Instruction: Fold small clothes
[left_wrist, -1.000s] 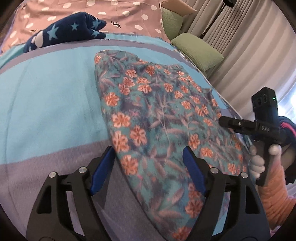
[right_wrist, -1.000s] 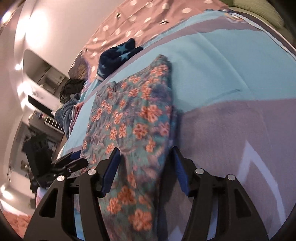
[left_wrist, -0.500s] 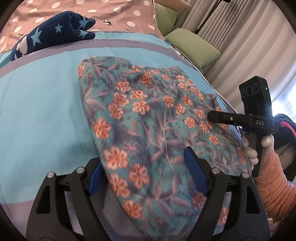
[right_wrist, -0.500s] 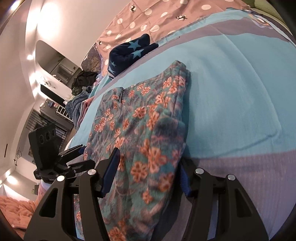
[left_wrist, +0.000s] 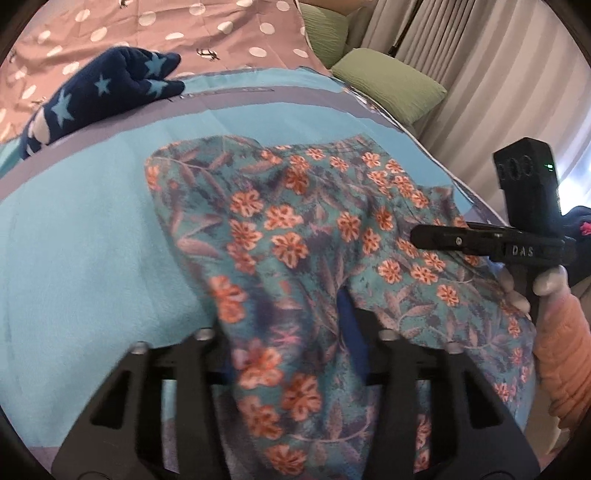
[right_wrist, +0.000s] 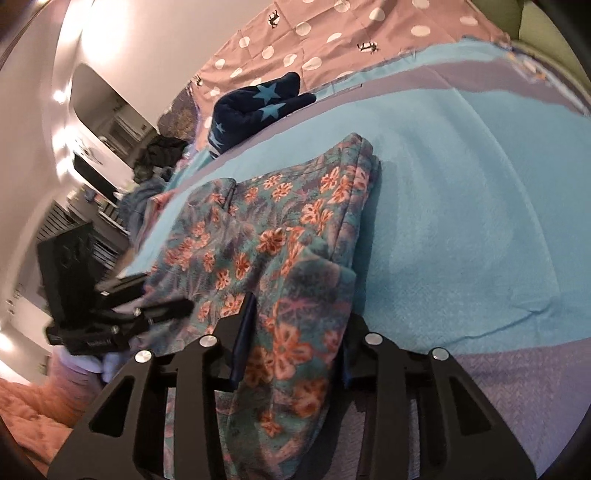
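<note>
A teal garment with orange flowers lies on the blue bed cover; its near edge is bunched and lifted. My left gripper is shut on the near left part of that edge, with cloth draped over its fingers. My right gripper is shut on the near right part of the floral garment. The right gripper also shows at the right of the left wrist view, and the left gripper at the left of the right wrist view.
A folded navy garment with light blue stars lies at the far edge of the blue cover. A pink dotted sheet lies behind it. Green pillows and curtains are far right. Dark clothes and shelves are far left.
Both grippers have closed on the garment's near edge and carried it forward over the garment, away from me. The cloth now bunches up between the fingers.
</note>
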